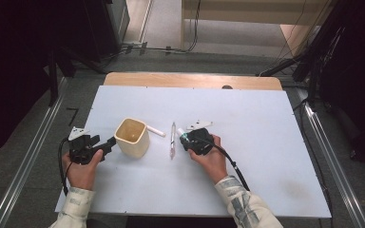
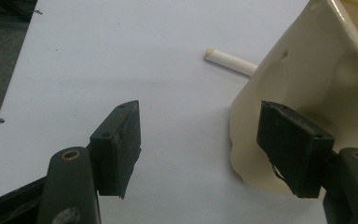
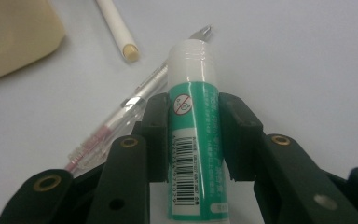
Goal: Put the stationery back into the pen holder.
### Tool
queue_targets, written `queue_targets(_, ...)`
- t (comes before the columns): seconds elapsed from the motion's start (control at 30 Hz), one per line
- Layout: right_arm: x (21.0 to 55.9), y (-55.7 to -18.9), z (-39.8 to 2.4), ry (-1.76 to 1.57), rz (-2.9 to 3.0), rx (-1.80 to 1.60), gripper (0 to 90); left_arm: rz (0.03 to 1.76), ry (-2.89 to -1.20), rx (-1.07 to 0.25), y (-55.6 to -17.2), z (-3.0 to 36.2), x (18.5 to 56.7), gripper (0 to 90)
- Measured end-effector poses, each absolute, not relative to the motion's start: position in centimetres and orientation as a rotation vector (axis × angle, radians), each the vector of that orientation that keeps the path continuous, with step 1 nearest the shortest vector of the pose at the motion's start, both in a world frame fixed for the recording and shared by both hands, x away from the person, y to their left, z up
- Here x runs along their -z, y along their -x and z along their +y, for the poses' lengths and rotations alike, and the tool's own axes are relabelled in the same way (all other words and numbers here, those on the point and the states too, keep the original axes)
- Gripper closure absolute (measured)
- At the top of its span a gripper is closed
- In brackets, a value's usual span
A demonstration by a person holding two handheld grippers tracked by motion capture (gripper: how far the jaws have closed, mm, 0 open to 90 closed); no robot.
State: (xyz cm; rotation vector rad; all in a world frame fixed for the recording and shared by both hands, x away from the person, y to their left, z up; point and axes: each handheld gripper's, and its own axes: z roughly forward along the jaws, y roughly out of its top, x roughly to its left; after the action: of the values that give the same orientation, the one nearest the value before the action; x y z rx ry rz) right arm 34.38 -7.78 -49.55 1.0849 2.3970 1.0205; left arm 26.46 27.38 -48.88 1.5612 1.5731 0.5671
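Right gripper [image 3: 193, 140] is clamped on the glue stick [image 3: 195, 135]: in the right gripper view both jaws press its green-and-white barrel from either side, white threaded end pointing up and away toward upper centre of the frame, barcode label facing the camera. In the high view the right gripper [image 1: 184, 137] sits just right of centre, with the stick's white tip [image 1: 181, 131] poking out at its upper-left edge.

Clear pen [image 3: 121, 119] with pink inside lies flat on the surface, running diagonally from lower left to upper centre in the right gripper view, just beside and partly behind the left jaw and the stick; can't tell if it touches them. In the high view the pen [image 1: 172, 140] lies near-vertical at centre, just left of the gripper.

White stick [image 3: 116, 28] with a tan end lies at upper left of the right gripper view; in the high view [image 1: 155, 130] it is just right of the cup.

Left gripper [image 2: 200, 144]: jaws apart, nothing between them but bare white surface [image 2: 121, 56]. One jaw is right against the wall of the cream cup [image 2: 317, 79] at the right of the frame; contact not certain. In the high view the left gripper [image 1: 108, 144] is at lower left, tips at the cup [image 1: 132, 137], which stands upright left of centre.
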Motion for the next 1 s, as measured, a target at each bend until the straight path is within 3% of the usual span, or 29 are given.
queue_targets(1.0,44.8,-33.9,-4.6,-0.949,2.378,-1.193,63.6,1.587,-1.561,-0.576,-26.5,27.6,49.0,31.6)
